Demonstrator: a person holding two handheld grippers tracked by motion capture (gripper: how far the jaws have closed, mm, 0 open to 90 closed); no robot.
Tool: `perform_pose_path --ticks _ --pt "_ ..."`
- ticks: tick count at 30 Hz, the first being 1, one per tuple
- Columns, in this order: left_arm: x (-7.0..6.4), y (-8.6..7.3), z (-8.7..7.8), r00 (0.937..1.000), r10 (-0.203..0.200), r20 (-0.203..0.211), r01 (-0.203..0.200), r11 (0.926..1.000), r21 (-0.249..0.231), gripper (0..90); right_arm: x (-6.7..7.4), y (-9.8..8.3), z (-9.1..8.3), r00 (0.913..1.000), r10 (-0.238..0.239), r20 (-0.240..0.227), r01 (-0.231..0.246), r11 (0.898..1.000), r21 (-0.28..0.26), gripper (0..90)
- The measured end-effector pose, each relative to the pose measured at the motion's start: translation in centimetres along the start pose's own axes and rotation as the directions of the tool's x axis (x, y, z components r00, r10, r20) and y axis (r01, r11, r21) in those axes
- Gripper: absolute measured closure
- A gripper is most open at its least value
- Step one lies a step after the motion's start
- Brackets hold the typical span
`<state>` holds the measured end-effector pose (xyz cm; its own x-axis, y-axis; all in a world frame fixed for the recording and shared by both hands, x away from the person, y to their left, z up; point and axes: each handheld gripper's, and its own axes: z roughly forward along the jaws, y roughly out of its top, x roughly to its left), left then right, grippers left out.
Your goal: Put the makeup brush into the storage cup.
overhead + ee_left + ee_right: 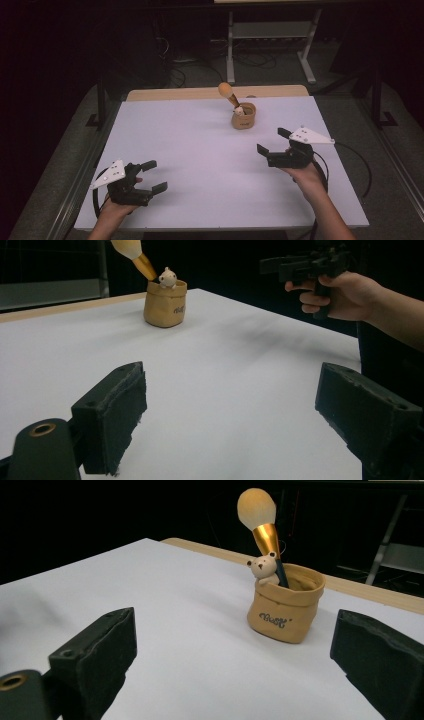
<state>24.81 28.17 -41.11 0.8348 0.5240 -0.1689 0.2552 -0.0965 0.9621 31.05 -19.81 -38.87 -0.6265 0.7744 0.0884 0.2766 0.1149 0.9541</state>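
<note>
Near the pot [243,118] with its brush [226,92], the right gripper [270,142] and left gripper [154,176] gape, released.

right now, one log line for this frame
left gripper: open, empty | right gripper: open, facing pot | brush: upright in bag-shaped pot

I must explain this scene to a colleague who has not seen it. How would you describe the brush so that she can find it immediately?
Start from the white table and look toward its far edge, right of the middle, where a small tan pot shaped like a rolled-down paper bag stands. The brush stands in it, leaning, head upward. Its round cream tuft and gold collar rise well above the small bear figure at the pot's rim.
</note>
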Motion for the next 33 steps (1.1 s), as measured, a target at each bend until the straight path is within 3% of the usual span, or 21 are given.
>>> perform_pose_path --ticks 10,21,33 --pt "0.1 0.0 -0.1 1.0000 0.004 -0.005 -0.004 1.0000 0.004 12.7 0.4 -1.3 -2.4 0.9999 0.017 -0.001 -0.017 1.000 -0.026 4.0" --pt "0.0 0.0 0.0 1.0000 0.005 -0.005 -0.005 1.0000 0.000 12.7 0.5 -2.7 -4.8 0.9987 0.038 0.035 -0.036 0.998 -0.043 4.0" --pt "0.0 0.0 0.0 0.9999 0.009 -0.006 -0.009 1.0000 0.003 12.7 0.4 -4.3 -6.3 0.9965 0.065 0.052 -0.063 0.997 -0.044 3.0"
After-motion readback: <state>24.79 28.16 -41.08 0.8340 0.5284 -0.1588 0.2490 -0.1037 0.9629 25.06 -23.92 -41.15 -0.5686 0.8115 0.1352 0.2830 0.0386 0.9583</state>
